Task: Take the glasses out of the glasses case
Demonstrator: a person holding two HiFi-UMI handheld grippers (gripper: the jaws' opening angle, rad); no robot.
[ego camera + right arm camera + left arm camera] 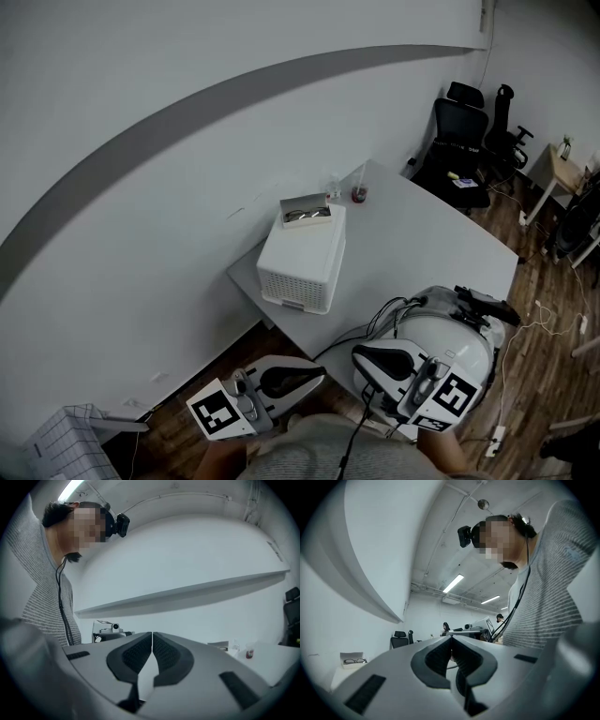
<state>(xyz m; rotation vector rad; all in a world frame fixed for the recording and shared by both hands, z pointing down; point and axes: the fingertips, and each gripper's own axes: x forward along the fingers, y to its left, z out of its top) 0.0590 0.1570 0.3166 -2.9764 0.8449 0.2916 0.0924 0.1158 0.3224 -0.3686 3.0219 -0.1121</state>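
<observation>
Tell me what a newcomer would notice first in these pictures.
First, the open glasses case with the glasses inside, sitting on a white box on the table by the wall. Then the left gripper and right gripper low in the head view, both with jaws shut on nothing, well short of the case.
</observation>
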